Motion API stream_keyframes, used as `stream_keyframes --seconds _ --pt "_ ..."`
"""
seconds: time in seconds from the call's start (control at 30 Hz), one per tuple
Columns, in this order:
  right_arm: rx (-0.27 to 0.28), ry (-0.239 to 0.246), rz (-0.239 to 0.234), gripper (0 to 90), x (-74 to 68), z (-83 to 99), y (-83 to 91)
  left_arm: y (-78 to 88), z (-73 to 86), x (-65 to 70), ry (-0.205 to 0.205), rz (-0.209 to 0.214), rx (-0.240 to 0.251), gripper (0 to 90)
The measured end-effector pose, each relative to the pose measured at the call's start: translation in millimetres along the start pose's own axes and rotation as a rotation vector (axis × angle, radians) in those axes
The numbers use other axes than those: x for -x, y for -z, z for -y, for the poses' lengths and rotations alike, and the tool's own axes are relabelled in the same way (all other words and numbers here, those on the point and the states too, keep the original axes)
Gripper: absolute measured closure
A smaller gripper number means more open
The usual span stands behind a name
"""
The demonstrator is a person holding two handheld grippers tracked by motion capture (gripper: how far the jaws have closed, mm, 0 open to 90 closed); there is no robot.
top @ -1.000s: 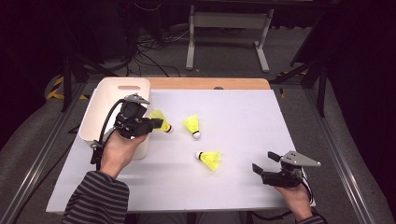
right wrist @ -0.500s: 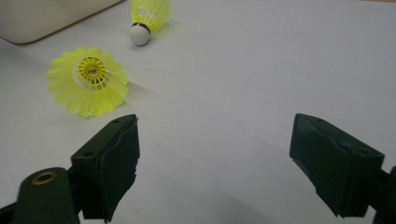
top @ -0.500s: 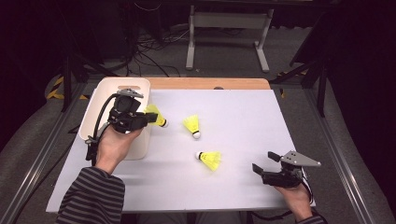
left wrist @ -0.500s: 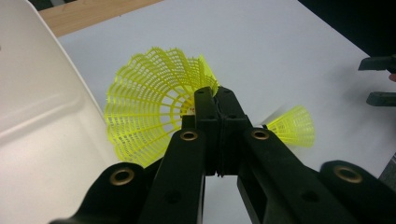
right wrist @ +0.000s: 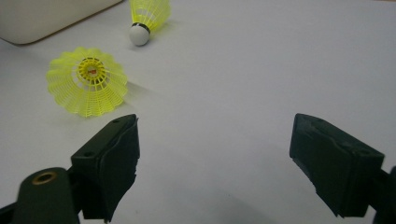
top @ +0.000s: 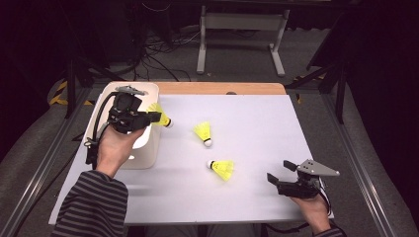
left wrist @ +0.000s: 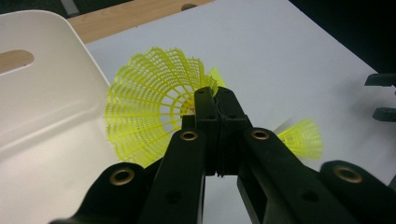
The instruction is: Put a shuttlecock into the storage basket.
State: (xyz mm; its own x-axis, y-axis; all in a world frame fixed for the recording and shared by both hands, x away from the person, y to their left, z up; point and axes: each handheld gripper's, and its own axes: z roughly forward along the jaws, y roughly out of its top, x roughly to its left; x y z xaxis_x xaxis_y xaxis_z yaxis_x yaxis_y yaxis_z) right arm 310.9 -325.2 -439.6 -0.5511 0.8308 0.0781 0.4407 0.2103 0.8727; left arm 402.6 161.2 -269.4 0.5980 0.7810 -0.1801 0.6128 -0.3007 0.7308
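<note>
1. Right claw (top: pixel 279 181), nearest the person: jaws spread wide, nothing btwn them, resting low at the near right corner of the white tabletop (top: pixel 257 118). In the right gripper view both pads stand apart w/ bare tabletop in the gap. Looks idle; no part in the carry as far as I can judge.

2. Just ahead-left of the right claw: one yellow shuttlecock (top: pixel 222 168) lying on its side, cork twd the left. Not picked up yet.

3. Further out from the right claw, about midway btwn the two claws: 2nd loose shuttlecock (top: pixel 203 133), also on its side, cork twd the person. Not picked up either.

4. Left claw (top: pixel 153 117): jaws closed tight on the skirt edge of a 3rd shuttlecock, the held shuttlecock (left wrist: pixel 149 102). In the left gripper view the pads pinch the yellow mesh, skirt fanned out to the claw's left. It's up off the tabletop.

5. White bin (top: pixel 148 153), right under/beside the left claw: the held shuttlecock hangs at the bin's right rim, cork end poking past it over the tabletop. What shows of the bin's inside looks bare, but the hand hides a good part.

6. Progress, my read: job = shuttlecocks into the bin. First one gripped & nearly over the bin, not dropped yet. Left: move it in, release, then 2 more pick-ups. Early stage.
</note>
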Motion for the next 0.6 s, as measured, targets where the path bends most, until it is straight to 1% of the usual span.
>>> stream_keyframes --seconds 0.1,0.17,0.2,0.37,0.4,0.5,0.57,0.6 --pt "0.001 0.001 -0.001 16.5 0.0 0.0 -0.1 1.1 -0.5 -2.9 0.001 -0.007 0.002 89.9" --pt "0.001 0.000 0.000 16.5 0.0 0.0 0.0 2.0 -0.5 -4.6 0.008 -0.003 0.000 89.9" --pt "0.001 0.000 0.000 16.5 0.1 0.0 0.0 2.0 -0.2 -4.8 0.017 -0.009 0.006 89.9" --pt "0.001 0.000 -0.001 16.5 0.1 0.0 -0.3 4.7 -0.2 -9.7 0.015 -0.016 0.010 89.9" --pt "0.001 -0.001 0.000 16.5 0.1 0.0 -0.2 5.4 0.2 -10.1 0.026 -0.015 0.012 89.9" --pt "0.001 -0.003 0.000 16.5 0.2 0.0 -0.4 7.6 0.3 -12.8 0.024 -0.023 0.017 89.9" --pt "0.000 -0.001 -0.001 16.5 0.1 0.0 -0.5 9.6 0.5 -14.2 0.032 -0.023 0.020 89.8" --pt "0.000 -0.001 -0.001 16.5 0.2 0.0 -0.5 10.5 0.4 -15.7 0.026 -0.028 0.024 89.9"
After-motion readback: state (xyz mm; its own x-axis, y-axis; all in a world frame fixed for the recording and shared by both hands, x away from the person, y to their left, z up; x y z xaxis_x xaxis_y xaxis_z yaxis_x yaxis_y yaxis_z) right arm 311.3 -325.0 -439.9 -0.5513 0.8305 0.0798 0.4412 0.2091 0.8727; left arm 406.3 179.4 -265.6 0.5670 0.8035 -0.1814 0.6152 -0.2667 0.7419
